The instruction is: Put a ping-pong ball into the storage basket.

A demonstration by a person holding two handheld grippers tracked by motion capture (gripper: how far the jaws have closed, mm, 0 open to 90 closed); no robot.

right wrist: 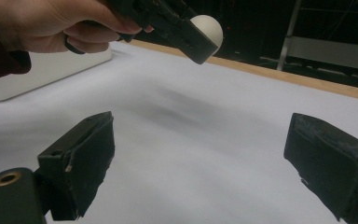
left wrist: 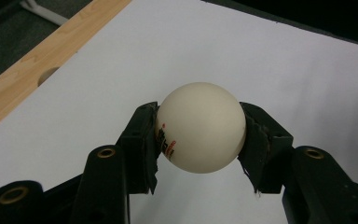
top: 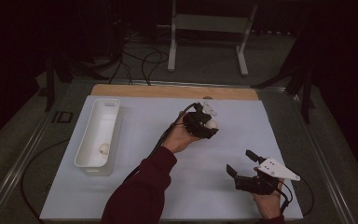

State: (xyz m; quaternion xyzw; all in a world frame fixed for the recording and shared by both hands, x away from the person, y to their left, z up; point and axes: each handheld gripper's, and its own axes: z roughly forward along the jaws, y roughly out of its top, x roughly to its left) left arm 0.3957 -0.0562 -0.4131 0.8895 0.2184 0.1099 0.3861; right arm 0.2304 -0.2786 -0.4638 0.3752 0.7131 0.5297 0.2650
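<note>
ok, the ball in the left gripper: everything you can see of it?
The ball is a smooth, matte cream-white sphere, looking like a table-tennis ball, with small red and black print near one side. It is pinched on opposite sides by the left gripper, held clear above the white table sheet, whole and undented. Nothing else touches it.

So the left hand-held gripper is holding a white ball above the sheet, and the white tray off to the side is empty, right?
Not quite: the white tray is not empty. The high view shows a small pale ball lying near its close end. The rest holds: the left hand-held gripper is clamped on a white ball, above the sheet.
</note>
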